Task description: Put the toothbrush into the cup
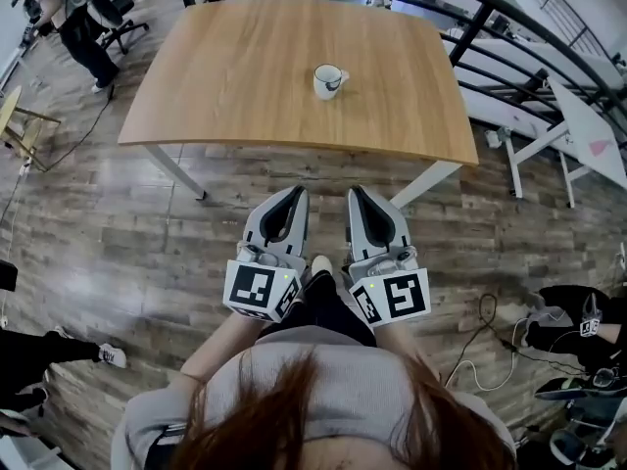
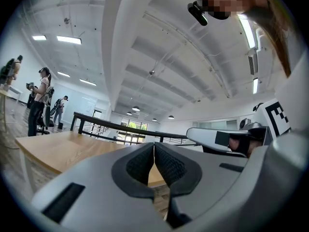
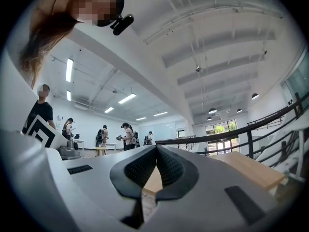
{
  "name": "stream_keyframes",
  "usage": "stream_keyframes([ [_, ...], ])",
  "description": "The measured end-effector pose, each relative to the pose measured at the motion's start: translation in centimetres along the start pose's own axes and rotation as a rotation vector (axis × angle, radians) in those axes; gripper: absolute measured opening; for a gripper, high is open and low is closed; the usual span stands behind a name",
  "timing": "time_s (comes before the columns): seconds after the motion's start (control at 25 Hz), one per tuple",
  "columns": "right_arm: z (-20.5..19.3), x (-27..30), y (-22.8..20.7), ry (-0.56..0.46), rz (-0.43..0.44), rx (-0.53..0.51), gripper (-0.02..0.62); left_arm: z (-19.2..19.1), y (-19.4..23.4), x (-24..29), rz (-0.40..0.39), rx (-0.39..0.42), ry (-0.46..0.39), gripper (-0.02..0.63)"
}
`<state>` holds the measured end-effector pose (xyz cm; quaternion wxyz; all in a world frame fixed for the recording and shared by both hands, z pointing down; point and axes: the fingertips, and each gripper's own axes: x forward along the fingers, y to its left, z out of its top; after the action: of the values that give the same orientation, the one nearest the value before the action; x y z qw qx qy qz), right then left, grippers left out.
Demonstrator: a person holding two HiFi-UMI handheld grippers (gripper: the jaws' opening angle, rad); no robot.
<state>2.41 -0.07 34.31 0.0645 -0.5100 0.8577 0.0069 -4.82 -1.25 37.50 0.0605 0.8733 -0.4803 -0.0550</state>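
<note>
A white cup (image 1: 329,80) with a dark handle stands near the middle of the wooden table (image 1: 245,76) in the head view. No toothbrush shows in any view. My left gripper (image 1: 298,193) and right gripper (image 1: 354,193) hang side by side over the floor, short of the table's near edge, both pointing toward it. Each is shut with nothing between its jaws. In the left gripper view the left gripper (image 2: 154,145) has its black pads pressed together, with the table edge (image 2: 53,151) beyond. The right gripper (image 3: 156,149) in its own view looks the same.
A black railing (image 1: 509,27) runs behind and right of the table. White tables (image 1: 588,125) stand at the right. A person (image 1: 73,23) stands at the far left by an office chair. Cables and bags (image 1: 578,331) lie on the floor at the right.
</note>
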Motion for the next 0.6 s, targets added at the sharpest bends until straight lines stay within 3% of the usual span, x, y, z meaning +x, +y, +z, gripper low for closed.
stream_keyframes([
  [0.32, 1.2, -2.4, 1.5, -0.008, -0.024, -0.016, 0.015, 0.5, -1.8, -2.5, -0.026, 0.002, 0.001, 0.008],
  [0.6, 1.7, -3.7, 3.0, -0.004, 0.018, -0.024, 0.015, 1.4, -3.1, -3.4, -0.02, -0.011, -0.019, 0.008],
])
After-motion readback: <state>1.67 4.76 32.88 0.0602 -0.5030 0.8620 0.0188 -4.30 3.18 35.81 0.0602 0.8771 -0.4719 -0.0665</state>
